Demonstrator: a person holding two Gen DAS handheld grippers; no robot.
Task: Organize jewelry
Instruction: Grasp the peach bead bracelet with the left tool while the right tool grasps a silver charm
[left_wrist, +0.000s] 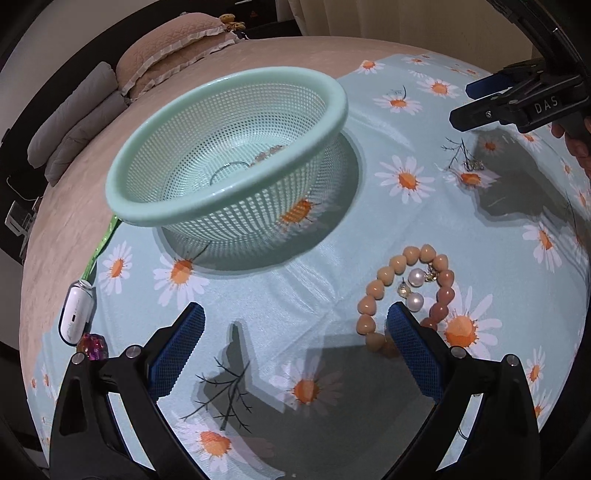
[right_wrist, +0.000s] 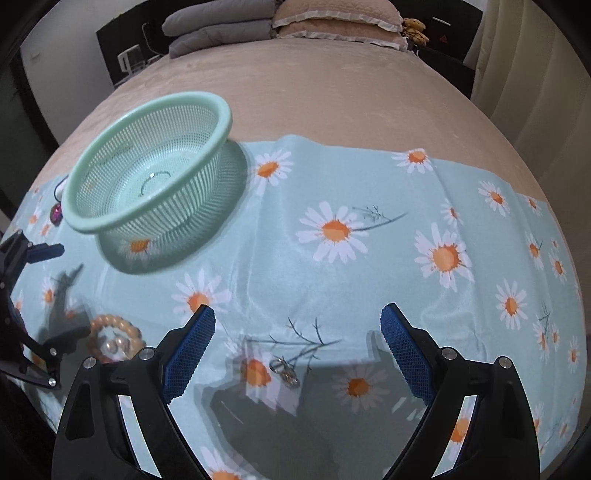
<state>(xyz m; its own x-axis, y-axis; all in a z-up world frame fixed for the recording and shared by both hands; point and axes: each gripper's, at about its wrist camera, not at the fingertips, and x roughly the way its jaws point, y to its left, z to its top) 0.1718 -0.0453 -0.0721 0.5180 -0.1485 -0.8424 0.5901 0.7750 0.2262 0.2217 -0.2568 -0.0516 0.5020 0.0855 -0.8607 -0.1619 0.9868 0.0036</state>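
The bead bracelet lies flat on the daisy-print cloth in the lower right of the left wrist view, an oval ring of peach and pinkish beads whose long axis runs from lower left to upper right of the frame. Two pearl earrings sit inside the ring, touching or nearly touching each other. The left gripper stands wide open with nothing between its blue pads; its right finger overlaps the bracelet's lower edge in the picture, and whether it touches cannot be told. A small silver piece, shape unclear through blur, lies on the cloth in the lower centre of the right wrist view, between the fingers of the right gripper, which is likewise wide open and holds nothing. The mint-green mesh basket stands upright on the cloth in the upper left of both views, well apart from the bracelet; a thin dark ring and some beads show on its floor. At the lower left edge of the left wrist view lie a white case and a purple faceted bead, just beside each other. The cloth covers a beige bed with pillows at the upper edge.
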